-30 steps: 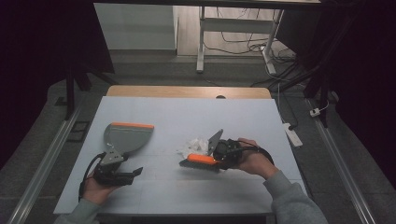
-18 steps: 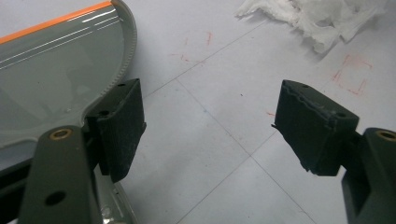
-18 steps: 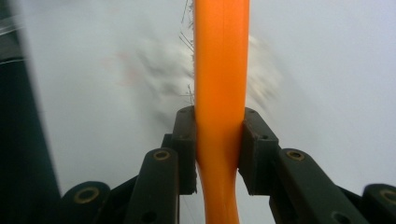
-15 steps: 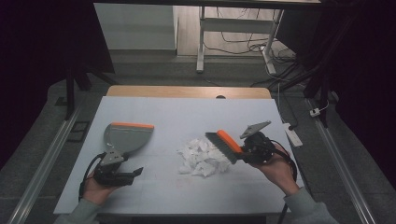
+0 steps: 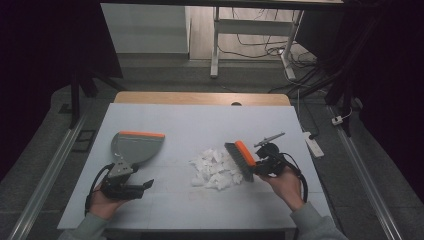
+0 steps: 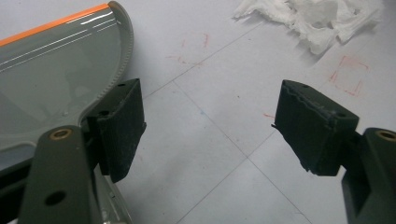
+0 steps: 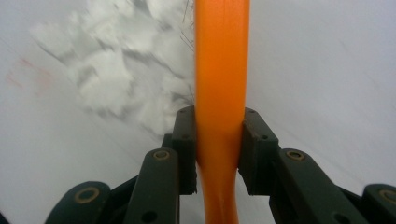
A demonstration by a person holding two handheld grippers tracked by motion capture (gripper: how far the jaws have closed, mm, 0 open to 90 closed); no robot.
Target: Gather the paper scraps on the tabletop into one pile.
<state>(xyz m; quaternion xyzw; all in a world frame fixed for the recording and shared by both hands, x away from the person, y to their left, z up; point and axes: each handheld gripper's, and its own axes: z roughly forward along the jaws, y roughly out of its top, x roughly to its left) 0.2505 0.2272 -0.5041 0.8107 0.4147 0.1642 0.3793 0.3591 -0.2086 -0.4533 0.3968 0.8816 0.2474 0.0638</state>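
Brush at right edge of paper scraps, my right jaws pinching its orange handle, hand low over table. Left jaws spread, empty, resting beside dustpan handle.

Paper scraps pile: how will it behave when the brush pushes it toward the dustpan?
Paper scraps look thin, torn and crumpled, so probably very light and floppy. Loose pieces will likely scatter or trail rather than move together. The brush bristles may snag a few.

bare table between dustpan and paper scraps lies open
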